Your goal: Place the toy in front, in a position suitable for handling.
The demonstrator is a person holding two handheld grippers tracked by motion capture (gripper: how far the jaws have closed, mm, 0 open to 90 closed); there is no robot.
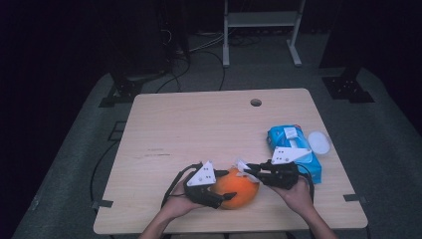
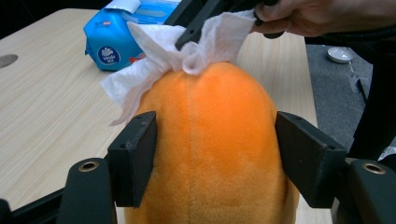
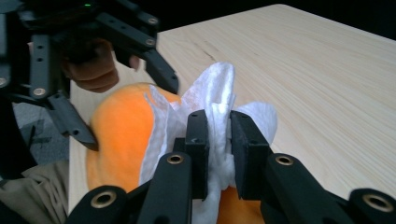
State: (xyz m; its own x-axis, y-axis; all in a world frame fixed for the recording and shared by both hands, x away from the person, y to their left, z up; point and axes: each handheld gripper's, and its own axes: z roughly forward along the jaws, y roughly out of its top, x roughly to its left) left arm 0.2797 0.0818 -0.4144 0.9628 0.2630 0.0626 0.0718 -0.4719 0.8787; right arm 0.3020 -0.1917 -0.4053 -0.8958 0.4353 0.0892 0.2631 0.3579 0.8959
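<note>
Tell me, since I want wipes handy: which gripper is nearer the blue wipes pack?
Right. The right gripper sits just beside the blue wipes pack; the left gripper is farther, across the orange plush toy.

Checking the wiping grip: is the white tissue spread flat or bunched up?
Bunched up. The right gripper fingers pinch the white tissue into a crumpled wad, its loose corners flaring out against the orange plush toy.

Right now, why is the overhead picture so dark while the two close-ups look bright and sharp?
High view: light falls on the table alone, the room behind is near black, and the image is soft. Left gripper view: the orange toy is evenly lit and crisp, without glare. Right gripper view: the tissue is bright white and the table grain sharp.
</note>
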